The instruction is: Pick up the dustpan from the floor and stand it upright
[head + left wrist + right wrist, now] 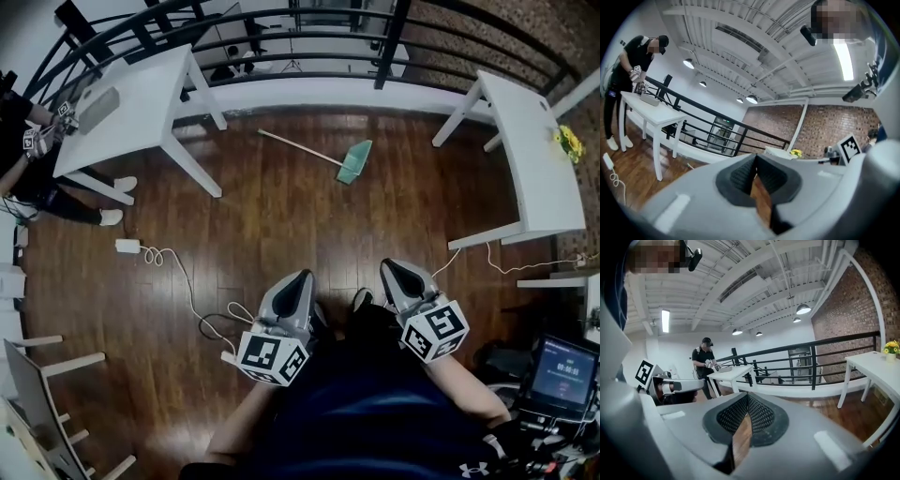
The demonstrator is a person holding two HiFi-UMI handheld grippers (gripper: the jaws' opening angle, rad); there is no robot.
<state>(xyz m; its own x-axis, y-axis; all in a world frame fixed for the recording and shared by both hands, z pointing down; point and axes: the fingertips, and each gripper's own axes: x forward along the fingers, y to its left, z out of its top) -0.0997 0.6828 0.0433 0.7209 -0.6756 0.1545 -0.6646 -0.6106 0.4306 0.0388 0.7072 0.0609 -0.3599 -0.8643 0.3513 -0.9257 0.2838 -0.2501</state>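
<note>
We hold both grippers low in front of us, side by side, over a dark wood floor point(281, 216). L gripper point(302, 278): jaws pressed together, nothing btwn them. R gripper point(396, 269): same, closed & empty. The green dustpan point(354, 161) lies flat on the floor well ahead of both tips, roughly btwn their lines, untouched. Its long handle point(300, 148) runs off toward the L gripper's side. A white table point(141, 94) stands far ahead-left of the L gripper, w/ a person point(635, 56) at it. A white cable point(183, 281) lies near the L gripper's outer side.
</note>
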